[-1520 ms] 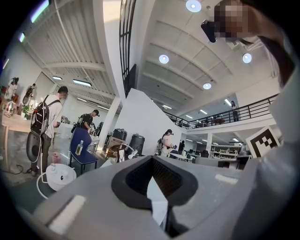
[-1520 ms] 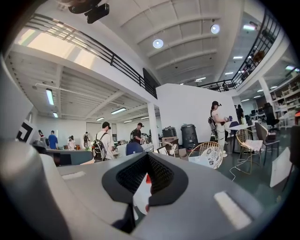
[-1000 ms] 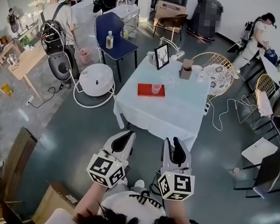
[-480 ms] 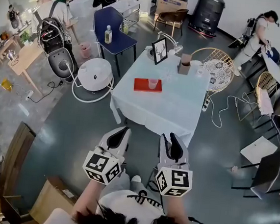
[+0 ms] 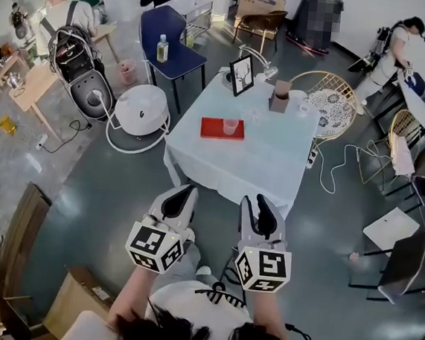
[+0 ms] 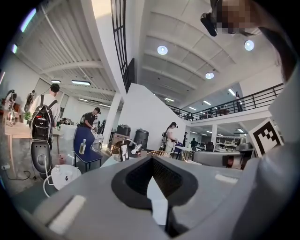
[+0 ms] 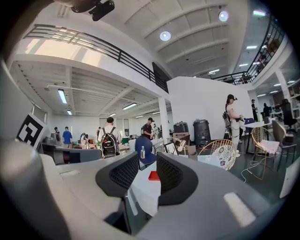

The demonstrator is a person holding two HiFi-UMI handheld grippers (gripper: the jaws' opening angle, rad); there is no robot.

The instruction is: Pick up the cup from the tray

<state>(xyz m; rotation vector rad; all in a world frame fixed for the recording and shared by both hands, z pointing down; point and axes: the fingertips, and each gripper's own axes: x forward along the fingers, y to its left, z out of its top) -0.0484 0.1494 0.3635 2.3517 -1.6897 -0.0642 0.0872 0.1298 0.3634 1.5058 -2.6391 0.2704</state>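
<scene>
A clear cup stands on the right end of a red tray on the white-clothed table in the head view. Both grippers hang well short of the table's near edge, over the grey floor. The jaw tips of my left gripper meet, with nothing held; in its own view only a wedge of tablecloth shows below the tips. My right gripper is open with a narrow gap, and the red tray shows through that gap. The cup is not discernible in either gripper view.
A picture frame, a brown box and a white cup sit at the table's far end. A wicker chair stands right of it, a blue chair and a white round appliance to the left. People stand at the room's edges.
The view has shifted a little toward the table, and the table has slid slightly left in the picture. Both grippers keep about the same pose.
</scene>
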